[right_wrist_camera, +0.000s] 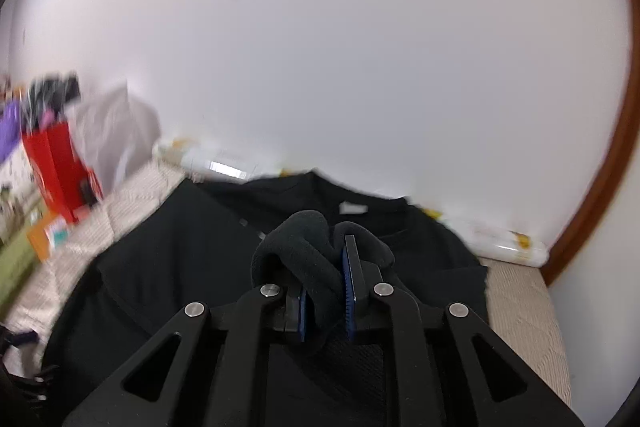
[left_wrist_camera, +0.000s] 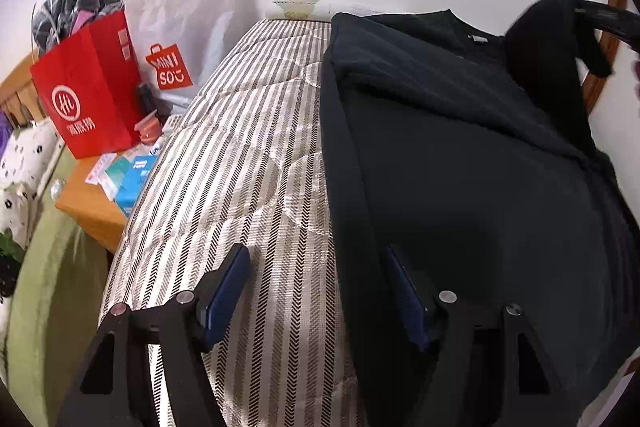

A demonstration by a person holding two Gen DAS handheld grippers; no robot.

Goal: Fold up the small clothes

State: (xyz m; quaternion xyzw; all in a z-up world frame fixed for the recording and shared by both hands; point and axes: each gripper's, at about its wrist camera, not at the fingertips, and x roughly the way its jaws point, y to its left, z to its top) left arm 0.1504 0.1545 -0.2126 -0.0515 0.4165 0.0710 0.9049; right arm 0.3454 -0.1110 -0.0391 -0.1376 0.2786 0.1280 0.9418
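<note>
Black knit fabric is filling most of both views: a dark top (left_wrist_camera: 460, 155) is lying flat on the striped mattress (left_wrist_camera: 248, 163), collar (right_wrist_camera: 352, 205) and its pale label pointing toward the white wall, hem toward the person. Long axis is running collar to hem, along the length of the bed.

Right gripper (right_wrist_camera: 326, 291) is pinching a bunched roll of the top's cloth between its blue pads, jaws nearly together, cloth bulging above the fingers. In the left wrist view that lifted bunch is hanging off the gripper near the collar end. Judging from this, a sleeve or side edge is being carried across the body for a fold.

Left gripper (left_wrist_camera: 316, 291) is standing spread, nothing between the pads; it is straddling the top's left edge, one finger over mattress, one over cloth. Probably waiting to pin or take that edge.

Red paper bag (left_wrist_camera: 88, 95) is sitting on the wooden side table (left_wrist_camera: 88, 211), well apart.
</note>
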